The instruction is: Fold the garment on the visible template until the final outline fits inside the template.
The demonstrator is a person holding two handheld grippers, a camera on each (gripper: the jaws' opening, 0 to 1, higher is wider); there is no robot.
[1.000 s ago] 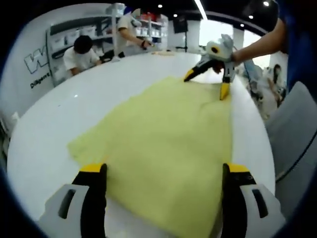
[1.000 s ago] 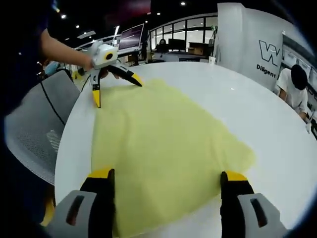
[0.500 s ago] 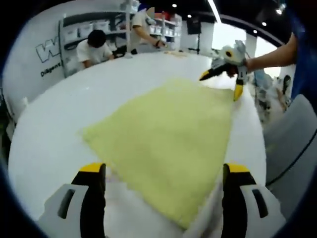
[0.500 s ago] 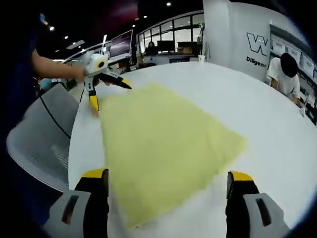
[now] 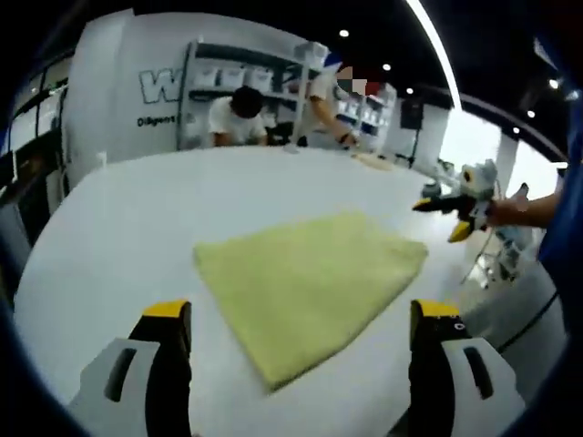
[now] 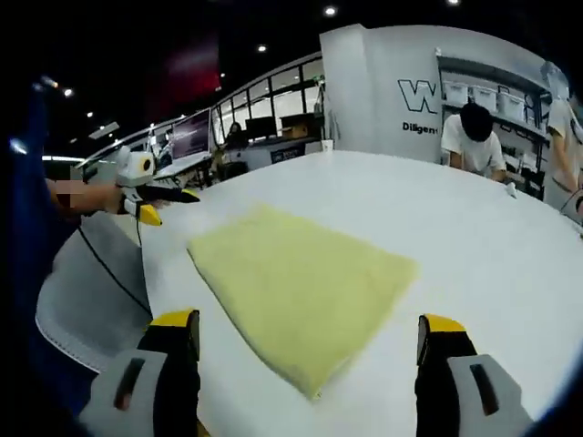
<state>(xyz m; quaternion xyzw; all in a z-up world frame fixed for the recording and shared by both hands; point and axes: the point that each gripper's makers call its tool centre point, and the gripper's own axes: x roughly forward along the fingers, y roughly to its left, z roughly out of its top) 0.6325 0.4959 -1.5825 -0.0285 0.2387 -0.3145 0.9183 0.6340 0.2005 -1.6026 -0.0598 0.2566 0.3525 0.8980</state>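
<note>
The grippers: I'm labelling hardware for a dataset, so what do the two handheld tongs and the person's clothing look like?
Each of the left tongs and right tongs has two grey jaws with black inner faces and yellow tips. Seen from across the table, the right tongs and left tongs have pale bodies and yellow-tipped black jaws. A blue sleeve shows.

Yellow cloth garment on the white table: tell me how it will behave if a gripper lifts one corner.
The yellow cloth garment lies flat and thin on the white table, so it will probably droop limply. Its fuzzy-looking surface suggests it should not slip much. It looks light, so the smooth tabletop may let it slide when pushed.
</note>
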